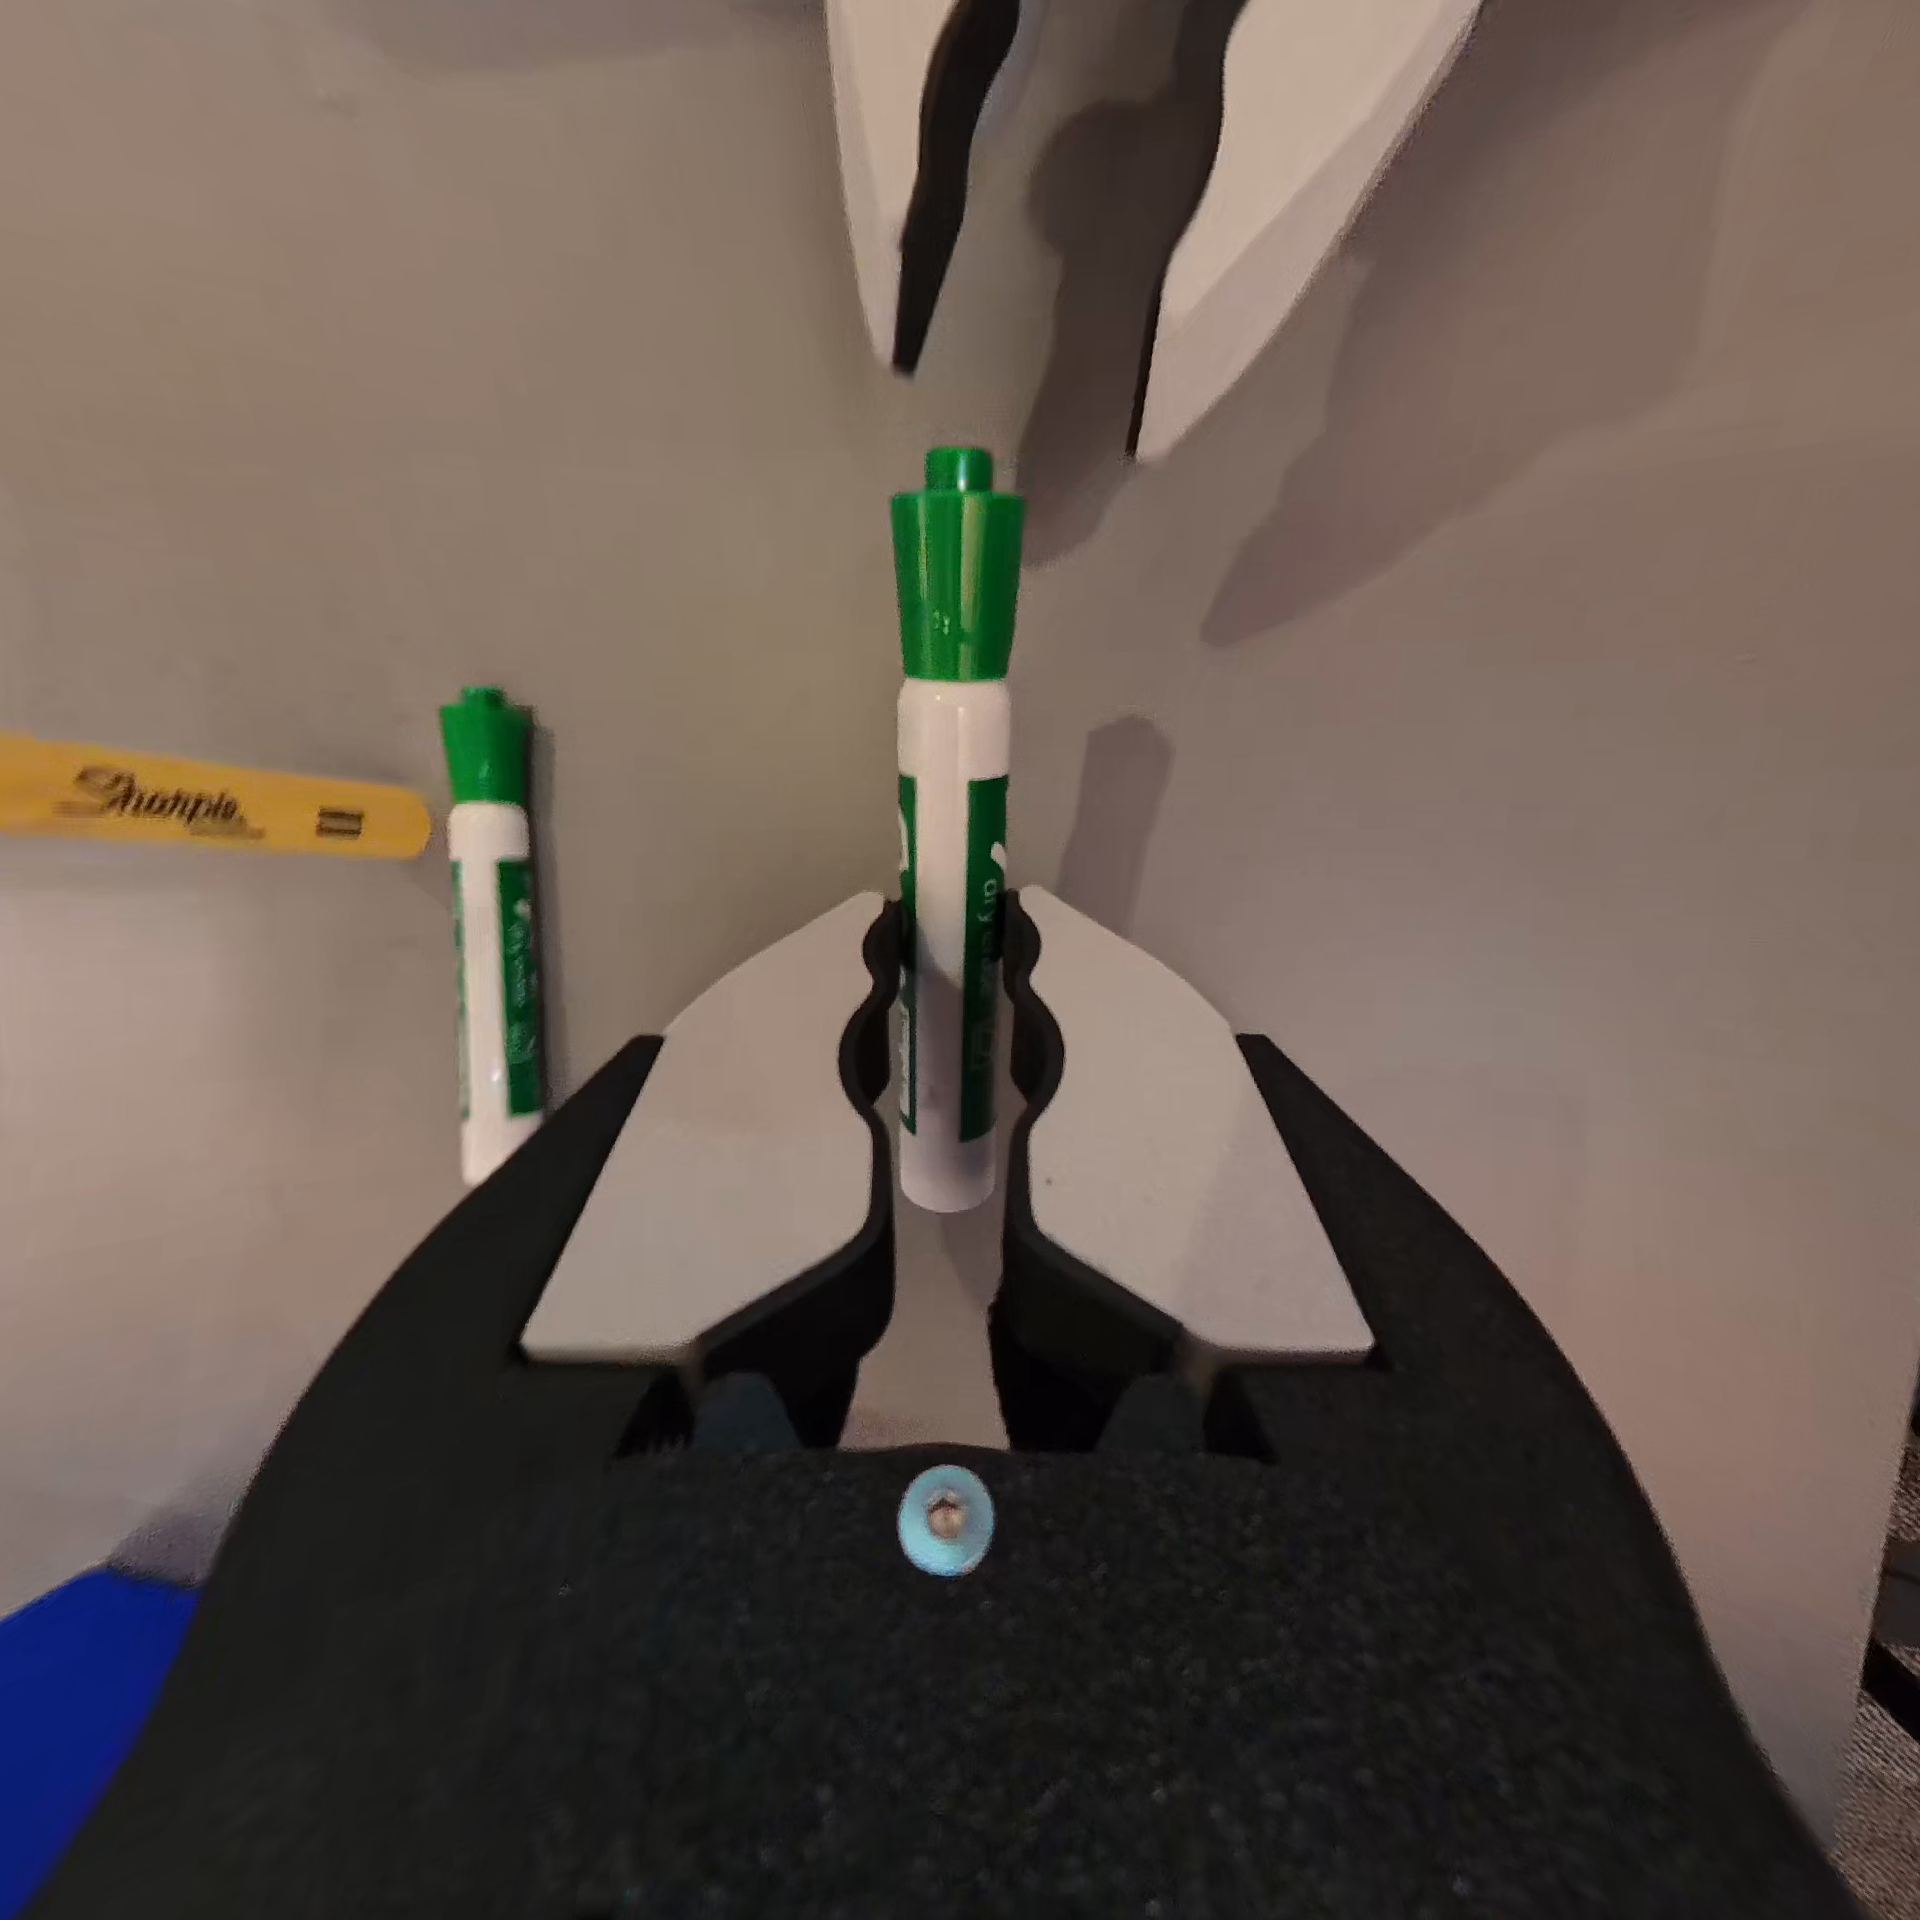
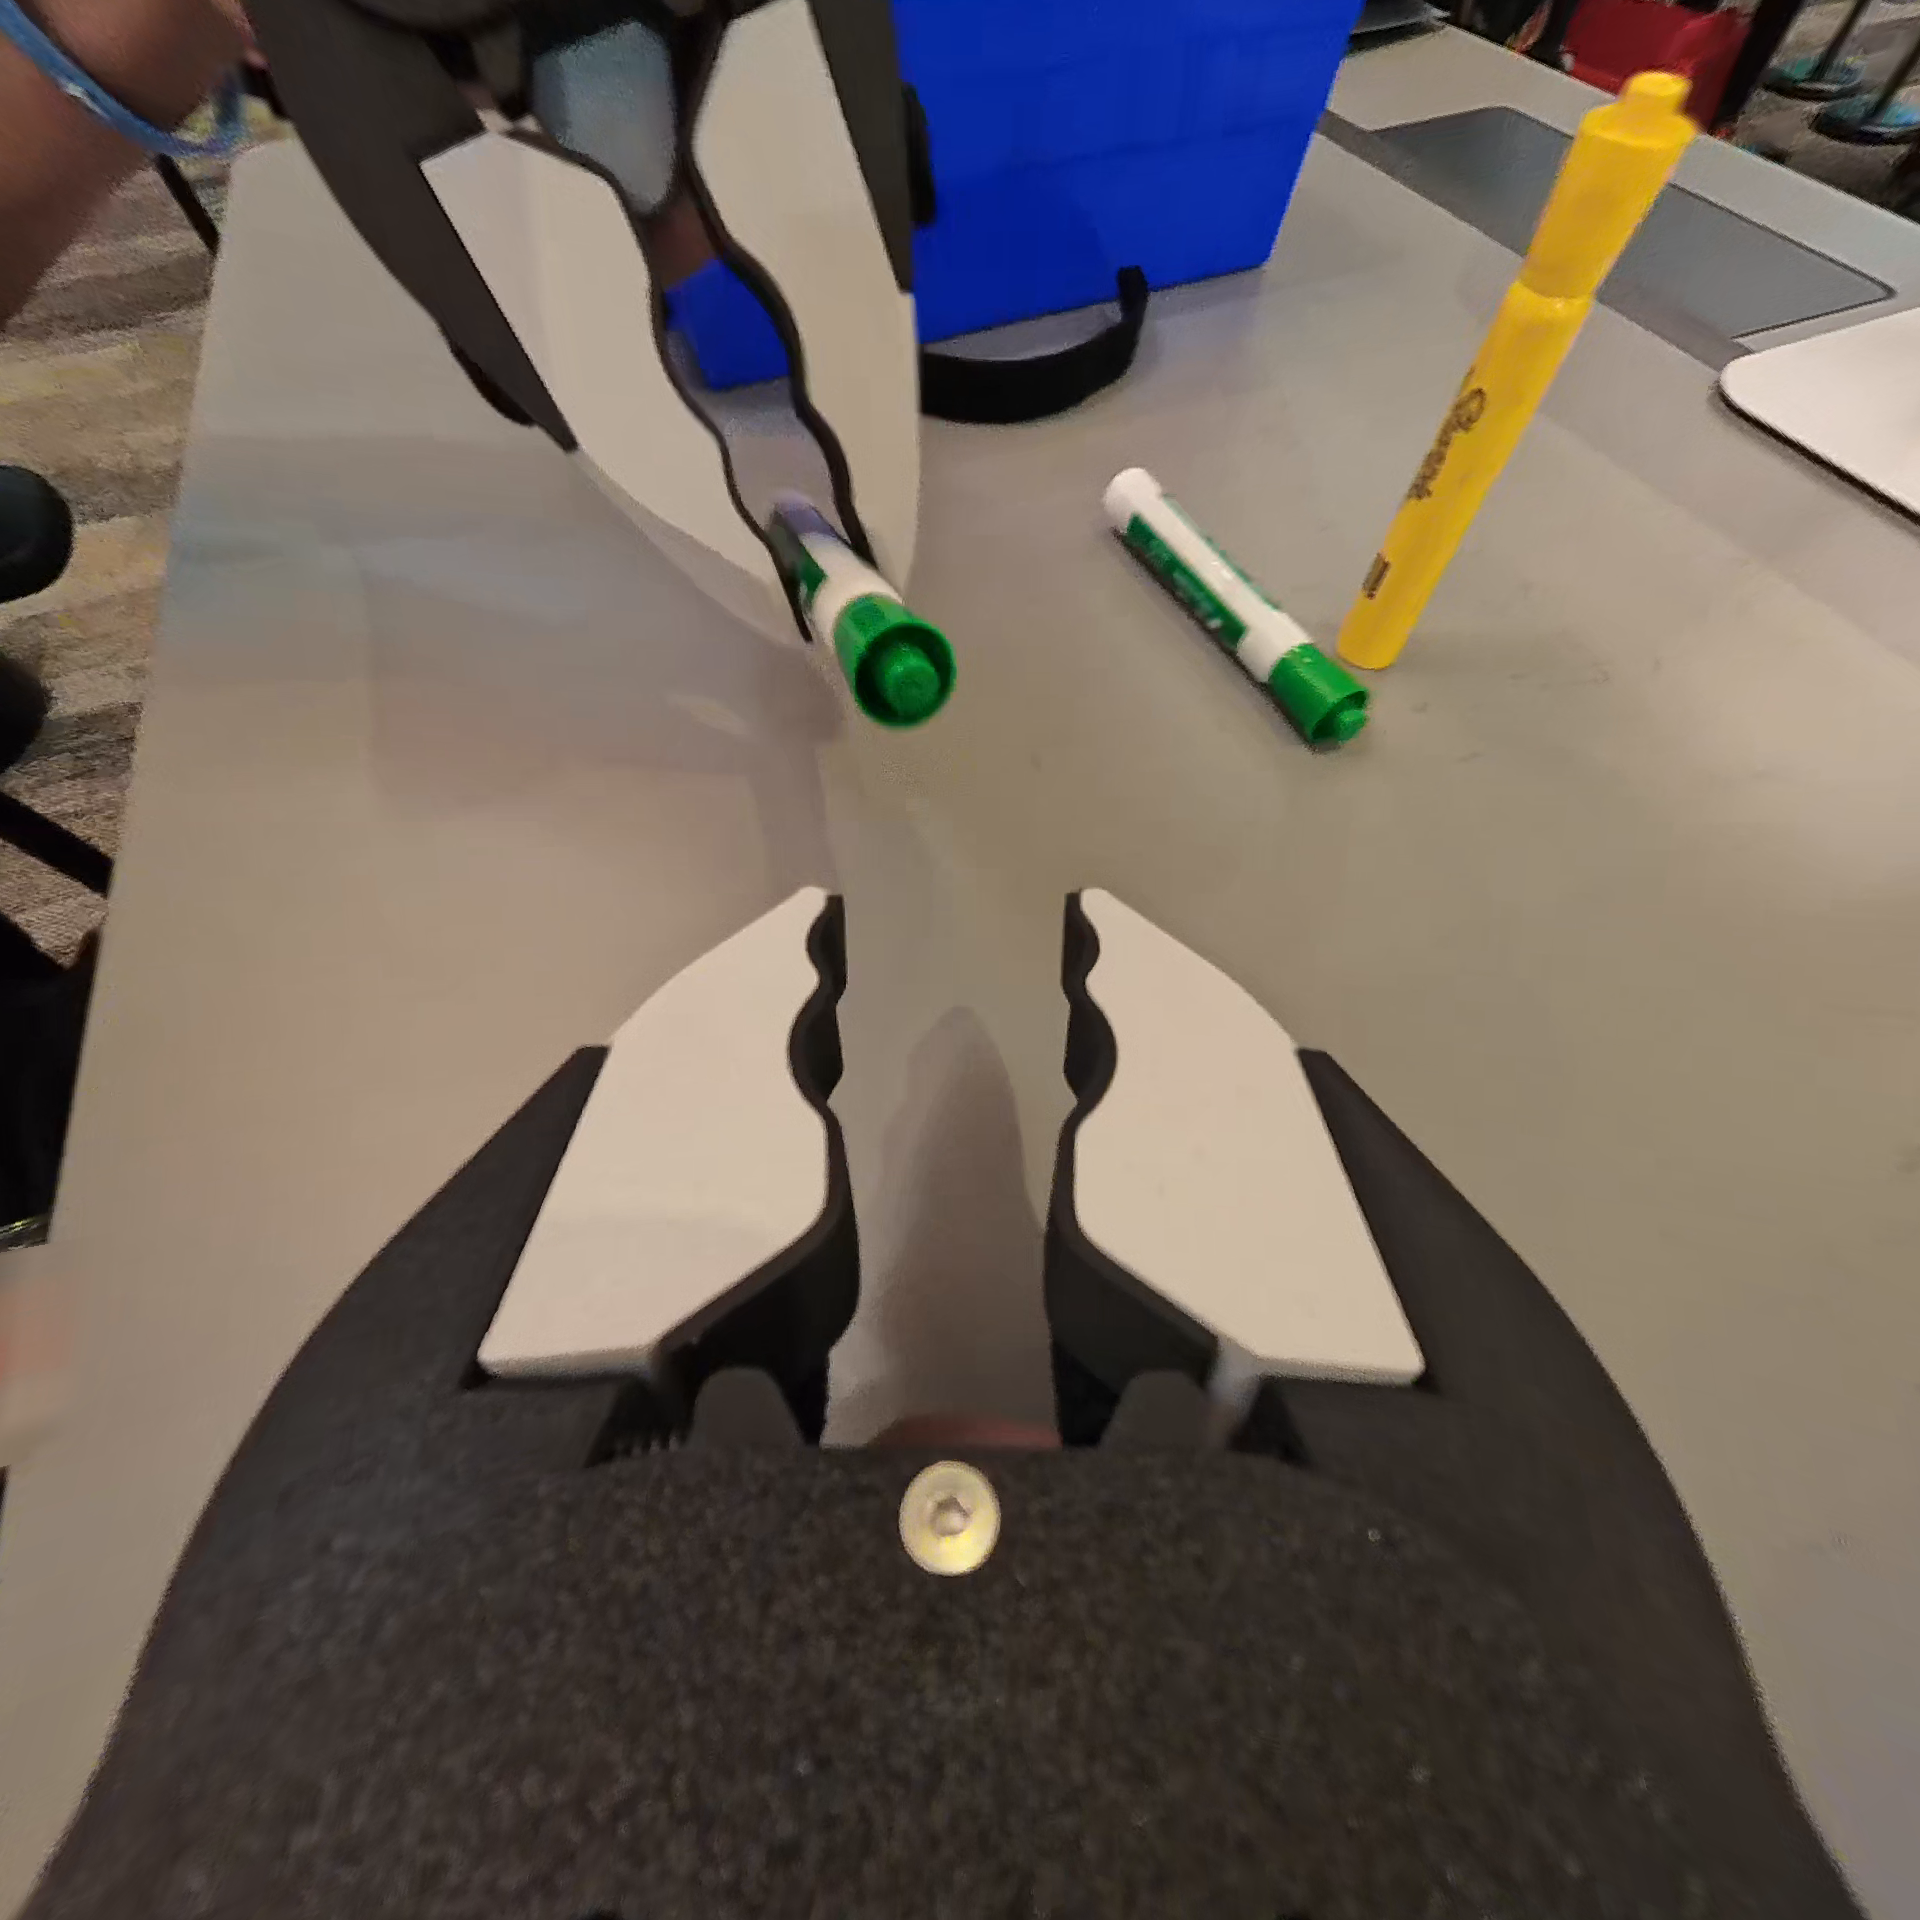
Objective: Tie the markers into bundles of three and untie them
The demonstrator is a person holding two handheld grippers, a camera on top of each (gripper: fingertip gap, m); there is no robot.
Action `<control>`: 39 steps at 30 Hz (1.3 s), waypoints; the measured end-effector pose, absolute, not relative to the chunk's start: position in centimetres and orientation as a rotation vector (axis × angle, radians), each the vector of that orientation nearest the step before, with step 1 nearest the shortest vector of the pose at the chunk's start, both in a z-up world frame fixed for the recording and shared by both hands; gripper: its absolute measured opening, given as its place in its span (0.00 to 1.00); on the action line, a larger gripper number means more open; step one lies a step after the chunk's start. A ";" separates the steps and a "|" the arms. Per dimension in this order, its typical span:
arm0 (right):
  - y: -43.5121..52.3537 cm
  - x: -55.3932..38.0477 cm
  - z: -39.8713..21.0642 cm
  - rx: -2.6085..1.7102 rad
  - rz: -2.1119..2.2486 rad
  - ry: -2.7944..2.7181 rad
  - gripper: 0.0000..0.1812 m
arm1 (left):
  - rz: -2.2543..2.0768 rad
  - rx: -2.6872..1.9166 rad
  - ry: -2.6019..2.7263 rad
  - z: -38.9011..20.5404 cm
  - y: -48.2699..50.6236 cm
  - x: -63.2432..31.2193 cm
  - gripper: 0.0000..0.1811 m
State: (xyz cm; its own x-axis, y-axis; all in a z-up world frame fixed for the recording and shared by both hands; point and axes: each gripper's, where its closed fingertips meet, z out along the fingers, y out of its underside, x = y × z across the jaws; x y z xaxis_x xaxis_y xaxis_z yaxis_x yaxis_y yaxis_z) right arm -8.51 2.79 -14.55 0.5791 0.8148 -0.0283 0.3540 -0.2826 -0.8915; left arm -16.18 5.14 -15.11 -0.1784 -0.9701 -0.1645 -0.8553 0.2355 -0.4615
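Note:
My left gripper (image 1: pixel 951 914) is shut on a green-capped white marker (image 1: pixel 954 790), cap pointing away, held just above the grey table. The same gripper (image 2: pixel 831 582) and marker (image 2: pixel 883 649) show in the right wrist view, cap towards the camera. A second green marker (image 1: pixel 494 914) lies on the table to the left; it also shows in the right wrist view (image 2: pixel 1236 613). A yellow marker (image 1: pixel 208 810) lies beside it and also shows in the right wrist view (image 2: pixel 1507 384). My right gripper (image 2: pixel 951 925) is open and empty; its fingers (image 1: pixel 1236 260) face my left gripper.
A blue bin (image 2: pixel 1101 156) stands at the far side of the table, with a black band (image 2: pixel 1029 374) lying in front of it. A white flat object (image 2: pixel 1839 416) lies at the right edge. A person's hand (image 2: pixel 94 94) holds the left gripper. The table's left edge (image 2: pixel 177 582) drops to carpet. Some 8 cm of space lies between my two pairs of fingers. The black band (image 2: pixel 1029 374) is closer to my left gripper, around 20 cm from its tips; the right tips are 25 cm off.

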 end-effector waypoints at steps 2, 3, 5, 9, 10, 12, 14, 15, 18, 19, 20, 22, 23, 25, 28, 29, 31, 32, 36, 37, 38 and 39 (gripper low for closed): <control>3.4 -8.0 -14.4 -1.879 0.596 -0.919 0.22 | -0.279 -1.701 2.092 -15.2 6.2 -17.5 0.10; 3.6 -7.9 -14.4 -1.885 0.587 -0.917 0.22 | -0.248 -1.719 2.091 -15.3 6.5 -18.2 0.10; 4.2 -7.6 -14.4 -1.903 0.563 -0.926 0.23 | -0.218 -1.756 2.075 -15.2 6.9 -19.4 0.10; 6.6 -7.5 -14.1 -1.929 0.524 -0.971 0.25 | -0.159 -1.802 2.010 -14.9 7.6 -21.2 0.10; 7.3 -7.6 -14.3 -1.942 0.524 -0.994 0.25 | -0.176 -1.806 2.003 -15.0 7.5 -21.4 0.10; 9.0 -7.8 -14.9 -1.973 0.518 -1.038 0.26 | -0.181 -1.815 2.006 -15.3 7.3 -22.0 0.10; 10.6 -8.1 -15.6 -1.999 0.518 -1.074 0.26 | -0.182 -1.836 1.997 -15.6 7.3 -22.5 0.10; 11.2 -8.3 -16.0 -2.015 0.516 -1.100 0.26 | -0.193 -1.838 1.997 -15.8 7.3 -22.5 0.10; 13.2 -8.7 -17.1 -2.032 0.453 -1.164 0.25 | -0.206 -1.846 2.007 -16.5 7.2 -22.6 0.10; 13.8 -8.8 -17.3 -2.036 0.438 -1.178 0.25 | -0.203 -1.847 2.009 -16.7 7.3 -22.6 0.10; 14.2 -9.0 -17.6 -2.039 0.437 -1.190 0.25 | -0.204 -1.850 2.013 -16.8 7.3 -22.5 0.10; 14.8 -9.2 -18.0 -2.052 0.443 -1.203 0.25 | -0.207 -1.854 2.021 -17.2 7.4 -22.5 0.10; 15.1 -9.4 -18.1 -2.053 0.455 -1.206 0.24 | -0.208 -1.854 2.022 -17.3 7.4 -22.4 0.10; 15.3 -9.7 -18.2 -2.058 0.476 -1.216 0.24 | -0.208 -1.855 2.026 -17.4 7.5 -22.3 0.10; 15.8 -9.8 -18.0 -2.048 0.473 -1.227 0.22 | -0.206 -1.858 2.030 -17.5 7.7 -22.2 0.10; 15.9 -9.8 -17.9 -2.046 0.473 -1.231 0.22 | -0.204 -1.858 2.033 -17.6 7.8 -22.1 0.10; 16.1 -10.0 -18.0 -2.051 0.482 -1.240 0.22 | -0.200 -1.857 2.038 -17.5 8.1 -21.9 0.10; 16.2 -10.1 -18.0 -2.054 0.483 -1.246 0.22 | -0.200 -1.855 2.039 -17.4 8.2 -21.7 0.10; 16.2 -10.3 -18.4 -2.064 0.454 -1.288 0.21 | -0.184 -1.846 2.048 -17.2 8.4 -21.3 0.10; 16.1 -10.5 -18.5 -2.062 0.459 -1.300 0.20 | -0.182 -1.844 2.051 -17.2 8.4 -21.2 0.10; 16.0 -10.6 -18.6 -2.060 0.458 -1.310 0.20 | -0.185 -1.843 2.053 -17.2 8.3 -21.2 0.10; 15.9 -10.6 -18.8 -2.060 0.451 -1.318 0.20 | -0.186 -1.841 2.055 -17.2 8.3 -21.1 0.10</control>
State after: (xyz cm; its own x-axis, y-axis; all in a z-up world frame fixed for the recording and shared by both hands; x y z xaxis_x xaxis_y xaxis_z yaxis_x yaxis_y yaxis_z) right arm -10.57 15.92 -18.78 0.4373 0.8977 0.0531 0.6768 -0.2896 -0.6768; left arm -21.10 8.32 -17.18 -0.0743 -0.9796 -0.1866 -0.9303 0.1355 -0.3409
